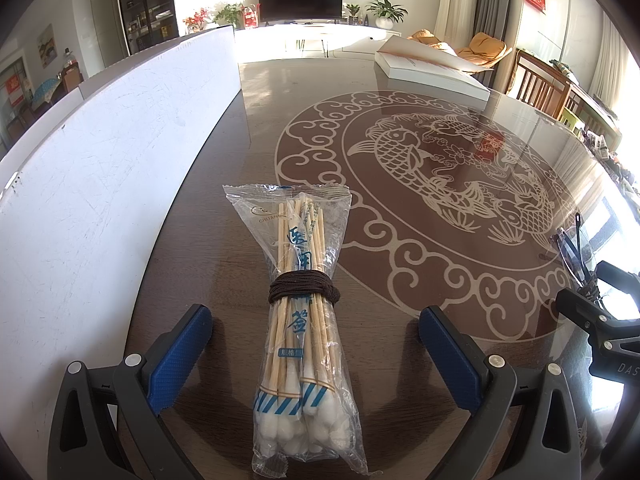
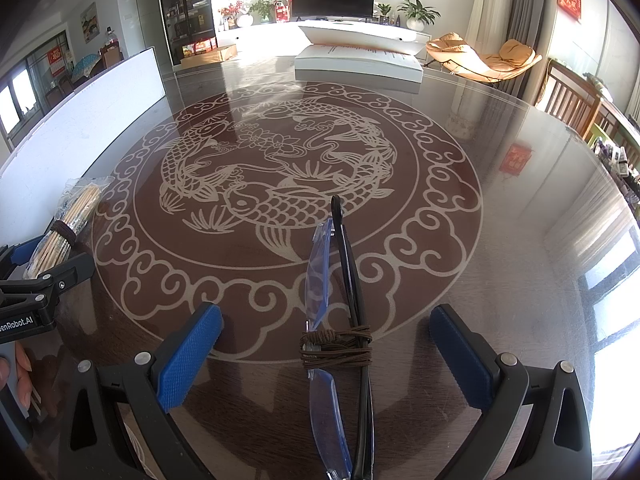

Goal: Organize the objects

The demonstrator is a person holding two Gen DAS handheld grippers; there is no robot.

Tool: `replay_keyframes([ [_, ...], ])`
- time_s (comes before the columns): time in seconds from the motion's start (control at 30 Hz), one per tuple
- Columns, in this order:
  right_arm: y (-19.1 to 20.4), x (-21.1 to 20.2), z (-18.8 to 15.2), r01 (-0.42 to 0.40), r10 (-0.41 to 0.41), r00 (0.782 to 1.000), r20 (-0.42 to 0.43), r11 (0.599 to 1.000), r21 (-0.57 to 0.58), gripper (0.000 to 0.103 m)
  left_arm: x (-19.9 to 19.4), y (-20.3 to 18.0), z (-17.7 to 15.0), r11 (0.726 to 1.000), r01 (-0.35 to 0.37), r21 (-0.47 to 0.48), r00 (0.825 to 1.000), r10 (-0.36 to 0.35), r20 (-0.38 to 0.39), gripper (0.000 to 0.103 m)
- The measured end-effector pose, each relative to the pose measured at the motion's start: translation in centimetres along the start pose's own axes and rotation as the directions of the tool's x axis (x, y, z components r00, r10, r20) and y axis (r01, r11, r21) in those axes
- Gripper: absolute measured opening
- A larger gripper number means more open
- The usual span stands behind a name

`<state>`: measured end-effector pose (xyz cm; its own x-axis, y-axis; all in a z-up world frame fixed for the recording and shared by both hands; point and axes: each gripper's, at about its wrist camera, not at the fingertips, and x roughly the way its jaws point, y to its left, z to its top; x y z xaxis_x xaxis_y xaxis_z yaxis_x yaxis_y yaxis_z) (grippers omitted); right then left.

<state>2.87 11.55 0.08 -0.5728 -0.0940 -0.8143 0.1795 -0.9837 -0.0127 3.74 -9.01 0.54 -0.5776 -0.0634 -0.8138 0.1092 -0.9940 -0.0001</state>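
A clear bag of cotton swabs (image 1: 304, 312), bound round the middle with a brown cord (image 1: 303, 288), lies on the table between the open jaws of my left gripper (image 1: 314, 336). It also shows at the left of the right wrist view (image 2: 66, 228). Folded glasses (image 2: 344, 320) with black arms and blue-tinted lenses, wrapped with a brown cord (image 2: 337, 348), lie between the open jaws of my right gripper (image 2: 326, 344). The glasses also show at the right edge of the left wrist view (image 1: 576, 252). Neither gripper touches its object.
The glossy round table (image 2: 500, 208) bears a pale fish pattern. A white board (image 1: 88, 184) stands along the left side. An open white box (image 2: 360, 62) sits at the table's far edge. Wooden chairs (image 2: 568, 100) stand to the right.
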Motion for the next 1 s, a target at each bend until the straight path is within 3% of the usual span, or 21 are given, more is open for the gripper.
replay_keyframes([
  [0.23,0.0,0.0,0.0,0.000,0.000,1.000,0.000,1.000,0.000,0.103,0.1,0.0,0.0,1.000,0.007,0.018,1.000,-0.007,-0.006,0.103],
  [0.4,0.0,0.0,0.0,0.000,0.000,1.000,0.000,1.000,0.000,0.103,-0.4,0.4,-0.3,0.992,0.073,0.102,0.996,-0.067,-0.063,0.103],
  [0.57,0.0,0.0,0.0,0.000,0.000,1.000,0.000,1.000,0.000,0.103,-1.3,1.0,-1.3,0.987,0.093,0.133,0.990,-0.078,-0.114,0.103],
  [0.73,0.0,0.0,0.0,0.000,0.000,1.000,0.000,1.000,0.000,0.103,-1.5,1.4,-0.7,0.986,0.130,0.106,0.977,-0.109,-0.184,0.103],
  [0.87,0.0,0.0,0.0,0.000,0.000,1.000,0.000,1.000,0.000,0.103,-0.7,1.7,0.7,0.988,0.141,0.057,0.977,-0.129,-0.169,0.103],
  [0.93,0.0,0.0,0.0,0.000,0.000,1.000,0.000,1.000,0.000,0.103,-0.5,1.7,1.3,0.993,0.097,0.060,0.988,-0.089,-0.125,0.082],
  [0.97,0.0,0.0,0.0,0.000,0.000,1.000,0.000,1.000,0.000,0.103,-0.5,1.6,1.6,0.995,0.055,0.085,0.994,-0.047,-0.097,0.054],
  [1.0,0.0,0.0,0.0,0.000,0.000,1.000,0.000,1.000,0.000,0.103,-0.6,1.6,1.7,0.993,0.070,0.090,0.995,-0.062,-0.083,0.043],
])
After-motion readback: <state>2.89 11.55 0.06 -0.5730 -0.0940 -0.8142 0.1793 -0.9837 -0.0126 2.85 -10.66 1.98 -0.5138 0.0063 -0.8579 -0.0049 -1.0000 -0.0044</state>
